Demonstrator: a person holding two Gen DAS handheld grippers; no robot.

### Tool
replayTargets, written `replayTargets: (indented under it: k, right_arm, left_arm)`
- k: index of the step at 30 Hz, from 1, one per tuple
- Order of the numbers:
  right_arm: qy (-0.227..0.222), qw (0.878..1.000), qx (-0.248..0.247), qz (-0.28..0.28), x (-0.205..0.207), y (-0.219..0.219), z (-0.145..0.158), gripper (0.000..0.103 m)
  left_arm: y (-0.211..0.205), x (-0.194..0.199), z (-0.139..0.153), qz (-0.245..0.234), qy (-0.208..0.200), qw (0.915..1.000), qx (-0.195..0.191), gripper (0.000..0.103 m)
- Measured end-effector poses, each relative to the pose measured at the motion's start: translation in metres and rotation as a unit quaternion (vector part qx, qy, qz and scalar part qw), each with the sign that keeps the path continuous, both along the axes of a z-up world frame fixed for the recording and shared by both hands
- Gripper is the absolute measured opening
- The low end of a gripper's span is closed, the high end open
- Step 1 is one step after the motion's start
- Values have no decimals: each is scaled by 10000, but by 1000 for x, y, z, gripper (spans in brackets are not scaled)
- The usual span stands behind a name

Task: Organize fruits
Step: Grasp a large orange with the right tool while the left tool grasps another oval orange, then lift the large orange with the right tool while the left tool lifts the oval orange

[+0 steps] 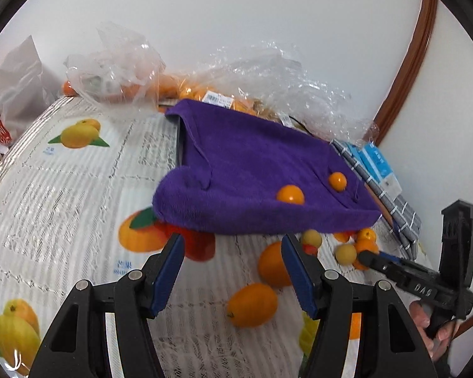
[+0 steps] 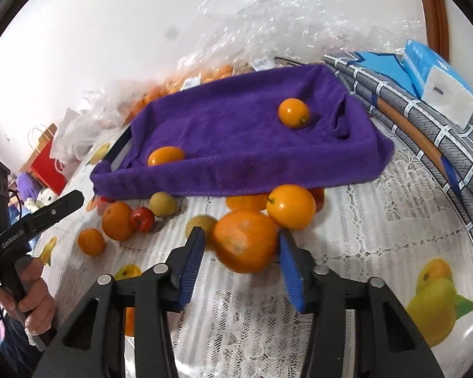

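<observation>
Right tool (image 2: 239,252) straddles a big orange (image 2: 245,241) on the desk (image 2: 362,236), blue pads at both flanks; the fruit is blurred, so contact can't be confirmed, likely just short of a firm pinch. Risk: round, smooth skin could squirt forward out of the pads and knock the neighbour orange (image 2: 290,206) touching it, scattering the loose pile along the purple towel (image 2: 236,132) edge. The towel covers a tray with two small oranges already on it; a rolling fruit could also slide under the overhang. Left tool (image 1: 233,271) is released, pads apart with nothing between them, hovering over the lace cloth near an oval orange (image 1: 252,304) and a round one (image 1: 272,267). Both tools pitch down toward the desk. A hand (image 2: 34,299) grips the left handle low at the left of the right wrist view; fingers (image 1: 432,330) on the right handle show at the left view's edge.
</observation>
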State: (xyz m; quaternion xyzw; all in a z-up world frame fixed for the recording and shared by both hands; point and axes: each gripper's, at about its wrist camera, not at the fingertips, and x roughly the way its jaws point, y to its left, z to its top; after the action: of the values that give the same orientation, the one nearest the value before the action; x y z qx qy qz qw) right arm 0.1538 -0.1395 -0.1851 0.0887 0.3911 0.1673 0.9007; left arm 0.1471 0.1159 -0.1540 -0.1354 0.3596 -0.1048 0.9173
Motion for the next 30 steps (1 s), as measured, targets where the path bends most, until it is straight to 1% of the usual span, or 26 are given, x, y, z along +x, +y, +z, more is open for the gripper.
replayTargets:
  k: [2, 5, 9, 12, 14, 15, 16, 21, 24, 29, 30]
  right_arm:
    - [-33, 9999, 118, 44, -3, -4, 1, 41]
    - [-304, 9994, 20, -182, -19, -14, 6, 40]
    - [-490, 9974, -238, -471, -42, -30, 7, 41]
    - [-450, 9964, -431, -569, -53, -36, 5, 41]
    - [-413, 9966, -398, -595, -56, -39, 4, 41]
    - [-400, 9967, -385, -597, -56, -41, 4, 41]
    - [-384, 9966, -418, -599, -54, -40, 3, 41]
    - [-187, 9972, -524, -506, -44, -36, -3, 41]
    - [-212, 9968, -602, -487, -46, -33, -3, 43]
    - [-11, 9966, -691, -453, -40, -30, -8, 43]
    - [-22, 9957, -796, -464, -41, -27, -8, 41]
  left_arm:
    - [-4, -4, -1, -37, -8, 10000, 83, 61]
    - [-10, -13, 0, -126, -83, 9997, 178, 61]
    - [-19, -20, -4, -212, 51, 9990, 402, 61]
    - [-26, -19, -7, -310, 169, 9977, 575, 61]
    - [-27, -17, -10, -304, 316, 9969, 652, 61]
    - [-27, -15, -12, -282, 379, 9967, 666, 56]
    - [-26, -14, -13, -268, 435, 9965, 657, 48]
    - [-30, -13, -15, -284, 517, 9953, 767, 41]
    - [-36, -13, -16, -347, 533, 9937, 924, 41]
    - [-41, -13, -15, -366, 535, 9920, 1083, 41]
    - [-41, -13, -15, -364, 533, 9918, 1103, 41]
